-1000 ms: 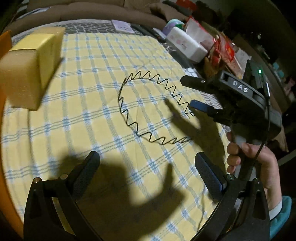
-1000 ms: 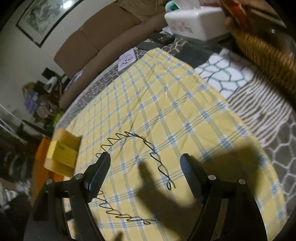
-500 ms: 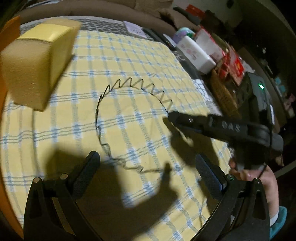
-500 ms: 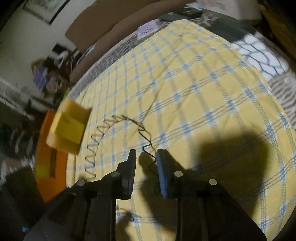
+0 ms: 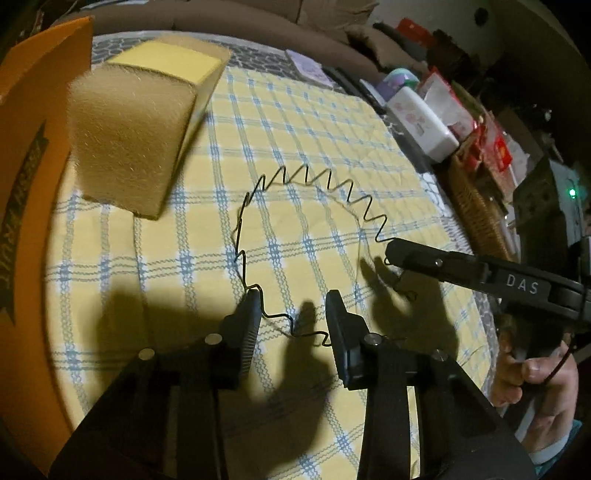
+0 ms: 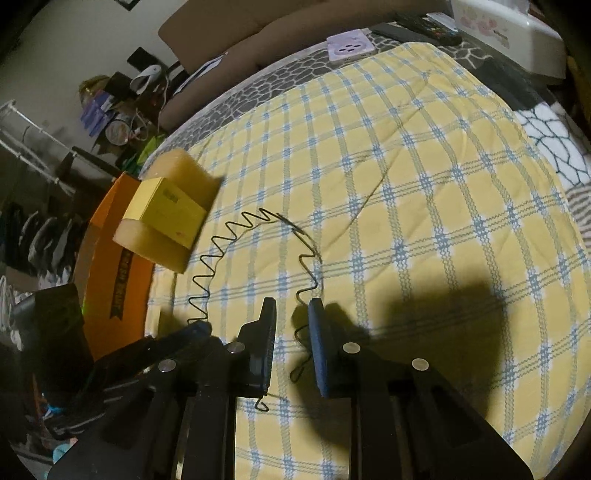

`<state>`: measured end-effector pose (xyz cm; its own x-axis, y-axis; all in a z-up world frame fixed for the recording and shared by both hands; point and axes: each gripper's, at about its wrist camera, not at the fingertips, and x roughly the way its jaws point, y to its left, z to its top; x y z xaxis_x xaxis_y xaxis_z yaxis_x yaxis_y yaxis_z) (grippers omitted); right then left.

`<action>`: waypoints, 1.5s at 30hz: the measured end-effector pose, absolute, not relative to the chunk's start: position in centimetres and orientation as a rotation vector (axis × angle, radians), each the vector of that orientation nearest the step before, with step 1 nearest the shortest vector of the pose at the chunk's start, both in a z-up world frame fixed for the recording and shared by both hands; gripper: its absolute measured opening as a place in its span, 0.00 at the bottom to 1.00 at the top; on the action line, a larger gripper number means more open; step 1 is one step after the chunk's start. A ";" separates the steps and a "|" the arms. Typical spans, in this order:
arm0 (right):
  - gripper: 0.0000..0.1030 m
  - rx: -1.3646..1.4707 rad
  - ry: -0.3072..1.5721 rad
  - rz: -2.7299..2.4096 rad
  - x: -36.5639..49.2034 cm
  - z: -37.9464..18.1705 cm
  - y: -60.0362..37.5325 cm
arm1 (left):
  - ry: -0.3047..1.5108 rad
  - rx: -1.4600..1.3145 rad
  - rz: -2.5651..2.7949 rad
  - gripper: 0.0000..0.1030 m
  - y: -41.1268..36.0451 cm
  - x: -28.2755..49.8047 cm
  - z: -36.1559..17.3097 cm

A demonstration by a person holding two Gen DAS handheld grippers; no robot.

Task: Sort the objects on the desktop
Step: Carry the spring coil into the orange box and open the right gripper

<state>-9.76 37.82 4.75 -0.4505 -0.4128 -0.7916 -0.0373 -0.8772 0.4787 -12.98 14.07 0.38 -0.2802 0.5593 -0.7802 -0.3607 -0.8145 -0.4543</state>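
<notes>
Thin zigzag wire hairband (image 5: 255,266), surely light, springy and slippery: left claw (image 5: 291,314) and right claw (image 6: 291,321) both closing around opposite ends, best gripped there.

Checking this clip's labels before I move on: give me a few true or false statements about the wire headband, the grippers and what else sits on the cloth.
1. The zigzag wire headband lies on a yellow checked cloth. True.
2. The left gripper hangs far from the headband. False: its closing jaws straddle one end of the wire.
3. The right gripper is at the headband's other end. True, with wire between its closing jaws.
4. A sponge block sits on the cloth. True.
5. The tissue box sits inside the headband's curve. False: it is off the cloth, at the far edge.
</notes>
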 end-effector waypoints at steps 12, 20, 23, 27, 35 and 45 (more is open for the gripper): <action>0.17 1.300 -0.565 -2.525 -8.3 11.4 36.3 | -0.309 -1.201 2.166 0.34 12.3 -11.7 7.7; 0.17 1.126 -0.478 -2.521 -8.3 16.4 30.4 | -0.358 -1.100 2.256 0.34 5.9 -11.5 13.2; 0.17 1.084 -0.462 -2.492 -8.9 17.4 27.3 | -0.367 -1.081 2.307 0.34 1.9 -11.6 14.2; 0.17 1.071 -0.448 -2.432 -10.1 17.4 23.3 | -0.400 -1.084 2.342 0.34 -3.1 -12.0 14.1; 0.17 1.116 -0.384 -2.324 -13.1 15.2 13.8 | -0.370 -1.171 2.409 0.34 -10.6 -13.3 11.0; 0.17 1.245 -0.266 -2.276 -14.8 10.0 6.8 | -0.282 -1.303 2.488 0.34 -14.7 -14.8 7.6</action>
